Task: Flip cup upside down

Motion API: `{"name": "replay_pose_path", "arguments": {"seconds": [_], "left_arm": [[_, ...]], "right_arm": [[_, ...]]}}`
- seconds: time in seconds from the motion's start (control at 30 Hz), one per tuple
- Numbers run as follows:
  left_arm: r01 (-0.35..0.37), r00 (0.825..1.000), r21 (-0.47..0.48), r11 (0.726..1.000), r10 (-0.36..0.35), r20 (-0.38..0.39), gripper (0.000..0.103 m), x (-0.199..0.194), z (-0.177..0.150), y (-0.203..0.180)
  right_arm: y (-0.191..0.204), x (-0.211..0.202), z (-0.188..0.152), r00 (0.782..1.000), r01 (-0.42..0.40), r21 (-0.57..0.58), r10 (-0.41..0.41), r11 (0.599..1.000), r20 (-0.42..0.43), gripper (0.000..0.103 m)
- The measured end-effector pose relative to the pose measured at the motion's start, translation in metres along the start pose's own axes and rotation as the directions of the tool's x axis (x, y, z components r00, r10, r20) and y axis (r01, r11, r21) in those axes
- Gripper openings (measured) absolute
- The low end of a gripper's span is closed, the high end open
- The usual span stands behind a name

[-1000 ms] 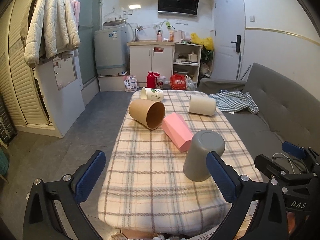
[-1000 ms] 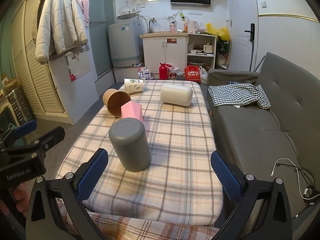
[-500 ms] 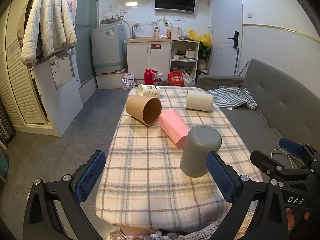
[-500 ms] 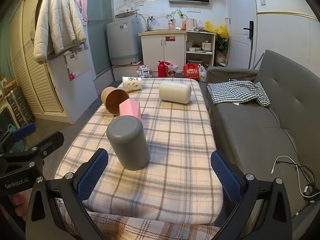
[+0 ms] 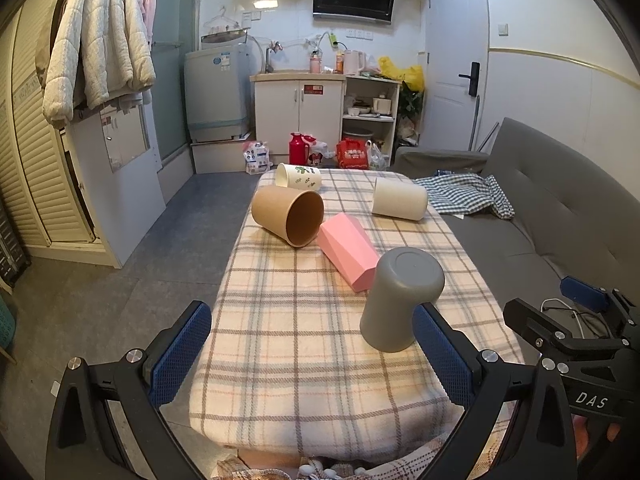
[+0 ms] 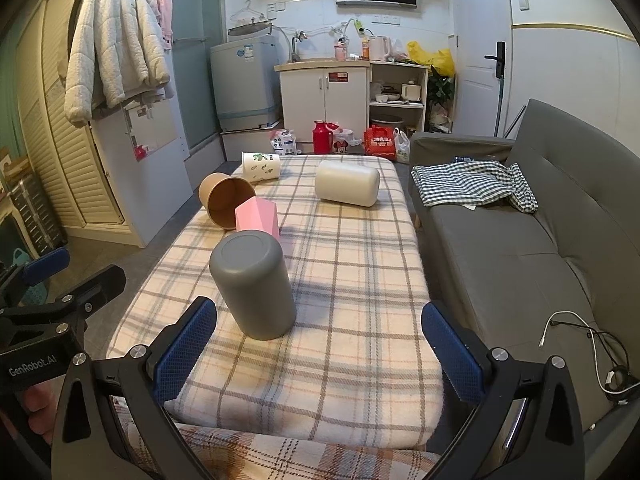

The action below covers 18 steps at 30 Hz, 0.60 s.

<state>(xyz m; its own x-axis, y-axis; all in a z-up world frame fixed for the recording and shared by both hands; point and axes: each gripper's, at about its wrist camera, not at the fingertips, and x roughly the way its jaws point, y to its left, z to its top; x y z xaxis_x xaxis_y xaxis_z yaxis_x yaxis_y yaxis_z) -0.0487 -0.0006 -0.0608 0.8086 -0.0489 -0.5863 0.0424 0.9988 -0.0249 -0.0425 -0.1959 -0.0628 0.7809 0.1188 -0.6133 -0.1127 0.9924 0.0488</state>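
A grey cup [image 5: 401, 298] stands upside down on the plaid-covered table [image 5: 304, 352]; it also shows in the right wrist view [image 6: 253, 285]. A brown paper cup [image 5: 289, 215], a pink faceted cup [image 5: 347, 251], a cream cup [image 5: 399, 199] and a white patterned cup [image 5: 299, 176] lie on their sides farther back. My left gripper [image 5: 311, 358] is open and empty at the table's near end, with the grey cup just beyond its right finger. My right gripper [image 6: 317, 354] is open and empty, the grey cup just beyond its left finger.
A grey sofa [image 6: 532, 240] with a checked cloth [image 6: 472, 182] runs along the table's right side. A white cable [image 6: 576, 332] lies on the sofa seat. Floor, a white cabinet [image 5: 300, 116] and a washing machine [image 5: 218, 92] are beyond the table.
Both grippers have drawn back and lifted slightly from the table, staying open. The grey cup stands upside down as before; the other cups have not moved.
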Motion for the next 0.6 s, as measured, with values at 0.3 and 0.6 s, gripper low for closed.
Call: {"name": "replay_pose_path", "arguments": {"seconds": [0.3, 0.6], "left_arm": [[0.001, 1.0, 0.001, 1.0, -0.001, 0.0, 0.103, 0.0004, 0.0003, 0.0009], [-0.004, 1.0, 0.0, 1.0, 0.004, 0.0, 0.103, 0.0004, -0.0002, 0.0013]], "right_arm": [[-0.0017, -0.0011, 0.0002, 1.0, 0.006, 0.005, -0.006, 1.0, -0.001, 0.103], [-0.0032, -0.002, 0.001, 1.0, 0.011, 0.007, -0.011, 1.0, 0.001, 0.103]]}}
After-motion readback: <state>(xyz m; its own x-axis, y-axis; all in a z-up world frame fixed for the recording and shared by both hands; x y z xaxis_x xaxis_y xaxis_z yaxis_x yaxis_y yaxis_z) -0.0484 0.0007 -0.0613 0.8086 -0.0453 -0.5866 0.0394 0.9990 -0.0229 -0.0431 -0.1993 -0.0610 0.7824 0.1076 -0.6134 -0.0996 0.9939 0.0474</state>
